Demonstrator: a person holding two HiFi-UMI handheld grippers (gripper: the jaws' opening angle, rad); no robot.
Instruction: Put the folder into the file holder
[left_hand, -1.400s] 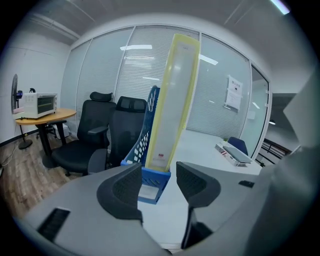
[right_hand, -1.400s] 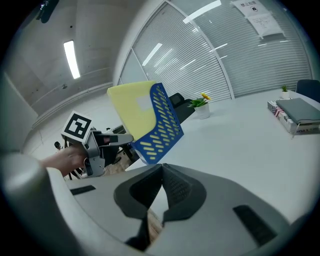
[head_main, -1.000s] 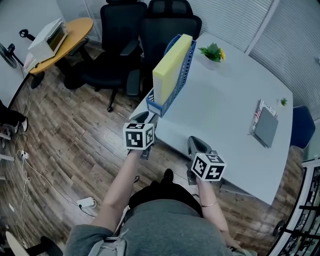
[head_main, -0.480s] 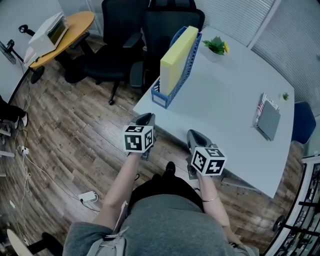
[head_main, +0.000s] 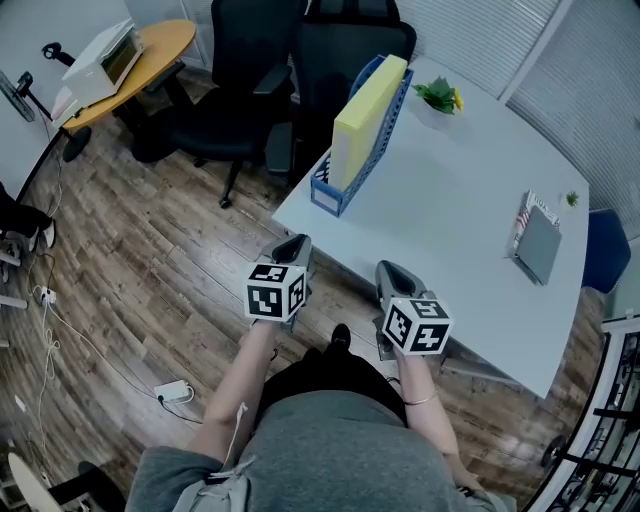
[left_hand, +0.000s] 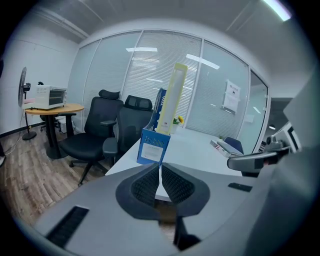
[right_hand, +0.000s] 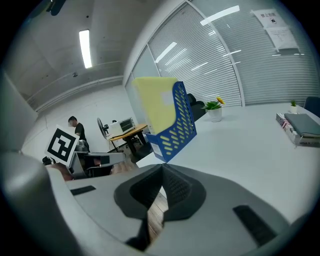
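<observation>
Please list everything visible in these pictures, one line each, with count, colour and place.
table: one, white, right half of the head view
file holder: one, blue, upright on the table's near left corner
folder: one, yellow, standing inside the file holder
potted plant: one, green with yellow flower, on the table behind the file holder
books: one small stack, grey on top, table's right side
office chairs: two, black, beside the table's left edge
round table: one, wooden, far left
appliance: one, white, on the round table
left tongs: one, grey, short of the table; jaws just closed on nothing
right tongs: one, grey, short of the table; shut, empty
</observation>
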